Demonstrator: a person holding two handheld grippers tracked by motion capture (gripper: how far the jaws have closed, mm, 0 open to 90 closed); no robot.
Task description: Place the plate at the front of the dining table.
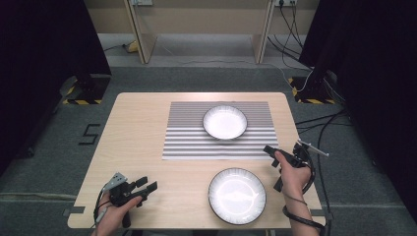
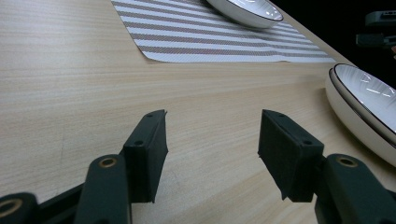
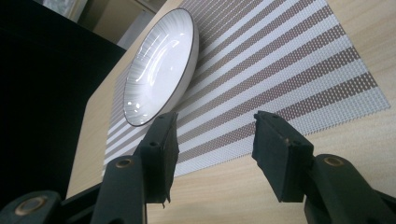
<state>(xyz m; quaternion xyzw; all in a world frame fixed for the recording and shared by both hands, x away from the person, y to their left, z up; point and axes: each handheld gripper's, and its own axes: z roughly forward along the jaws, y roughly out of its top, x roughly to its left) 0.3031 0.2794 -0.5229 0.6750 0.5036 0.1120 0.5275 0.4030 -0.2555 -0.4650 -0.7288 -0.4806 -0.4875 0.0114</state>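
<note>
- Near plate (image 1: 237, 195): white, dark-rimmed, ribbed wall, empty, upright on bare wood, off to the right of the left gripper's fingers (image 2: 150, 149).
- Far plate (image 1: 225, 122): same kind, upright on the striped placemat (image 1: 187, 142), ahead-left of the right gripper's fingers (image 3: 161, 154).

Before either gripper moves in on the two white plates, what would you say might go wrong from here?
The near plate sits close to the table's front edge; a nudge from the open left gripper might push it off. The far plate rests on the striped placemat, which could slide if the open right gripper drags the plate. Glossy, shallow rims may slip between the jaws.
</note>
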